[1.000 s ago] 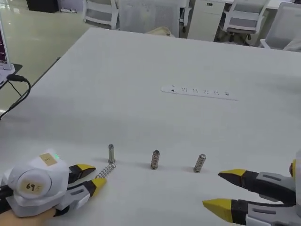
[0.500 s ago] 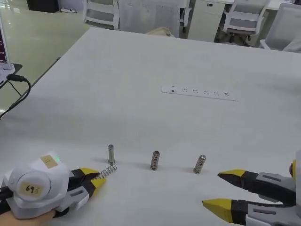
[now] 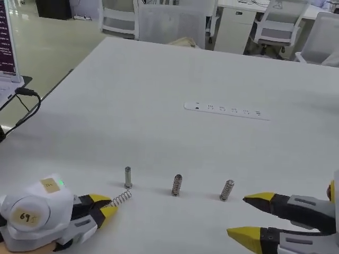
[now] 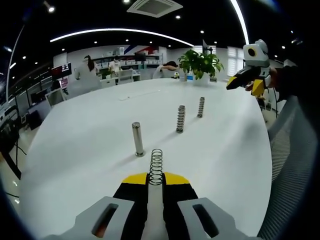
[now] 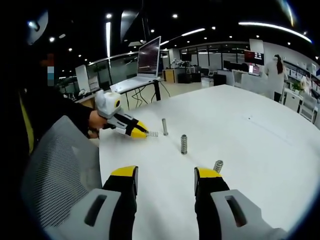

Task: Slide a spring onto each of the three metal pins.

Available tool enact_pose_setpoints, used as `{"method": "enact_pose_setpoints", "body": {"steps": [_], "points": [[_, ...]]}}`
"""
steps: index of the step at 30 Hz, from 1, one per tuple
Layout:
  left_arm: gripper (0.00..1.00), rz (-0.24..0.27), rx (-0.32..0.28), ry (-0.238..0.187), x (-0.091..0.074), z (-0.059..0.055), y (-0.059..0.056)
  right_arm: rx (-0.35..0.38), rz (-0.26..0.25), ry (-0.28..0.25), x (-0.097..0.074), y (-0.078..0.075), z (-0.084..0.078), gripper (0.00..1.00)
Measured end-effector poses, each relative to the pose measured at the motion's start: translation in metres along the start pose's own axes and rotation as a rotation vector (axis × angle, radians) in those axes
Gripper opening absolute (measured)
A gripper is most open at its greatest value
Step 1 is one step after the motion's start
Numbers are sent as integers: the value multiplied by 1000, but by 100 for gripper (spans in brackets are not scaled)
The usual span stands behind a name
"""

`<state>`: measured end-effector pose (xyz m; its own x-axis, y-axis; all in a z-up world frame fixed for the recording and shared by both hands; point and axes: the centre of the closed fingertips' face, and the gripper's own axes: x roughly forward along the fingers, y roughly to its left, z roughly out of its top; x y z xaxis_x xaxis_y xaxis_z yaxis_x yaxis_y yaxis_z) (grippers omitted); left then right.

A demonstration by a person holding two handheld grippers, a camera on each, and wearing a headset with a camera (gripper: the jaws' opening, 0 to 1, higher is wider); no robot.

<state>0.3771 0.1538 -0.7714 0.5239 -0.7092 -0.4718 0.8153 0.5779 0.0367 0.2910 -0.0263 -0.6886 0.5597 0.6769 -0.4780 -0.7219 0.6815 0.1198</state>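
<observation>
Three short metal pins stand in a row on the white table. The left pin [image 3: 127, 177] [image 4: 137, 139] is bare. A spring sits over both the middle pin [image 3: 177, 185] [image 4: 180, 119] and the right pin [image 3: 227, 190] [image 5: 218, 166]. My left gripper [image 3: 106, 205] [image 4: 156, 178] is shut on the near end of a loose spring [image 3: 121, 198] [image 4: 156, 167]. That spring lies low, its free end pointing toward the bare pin's base, just short of it. My right gripper [image 3: 249, 216] [image 5: 165, 174] is open and holds nothing, a little in front of the right pin.
A white power strip [image 3: 226, 110] lies further back on the table [image 3: 159, 79]. At the left edge are a laptop [image 3: 6, 47] and a black cable [image 3: 26, 100]. Office chairs [image 3: 164, 21] line the far edge.
My left gripper's jaws, apart around the loose spring a second ago, have shut on its end. The right gripper has stayed put. The head camera has tilted slightly.
</observation>
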Motion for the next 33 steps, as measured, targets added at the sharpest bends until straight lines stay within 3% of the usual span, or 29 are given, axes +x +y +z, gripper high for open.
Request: {"method": "enact_pose_setpoints", "body": {"steps": [8,20,33], "points": [[2,-54,25,-51,-16,23,-16,-31,29,8,1,8,6,42],[3,-226,146,-107,-42,58,-62,-93,101,17,9,31,17,40],[3,-330,214,-142,-59,81,-93,-188,224,20,25,63,36,37]]}}
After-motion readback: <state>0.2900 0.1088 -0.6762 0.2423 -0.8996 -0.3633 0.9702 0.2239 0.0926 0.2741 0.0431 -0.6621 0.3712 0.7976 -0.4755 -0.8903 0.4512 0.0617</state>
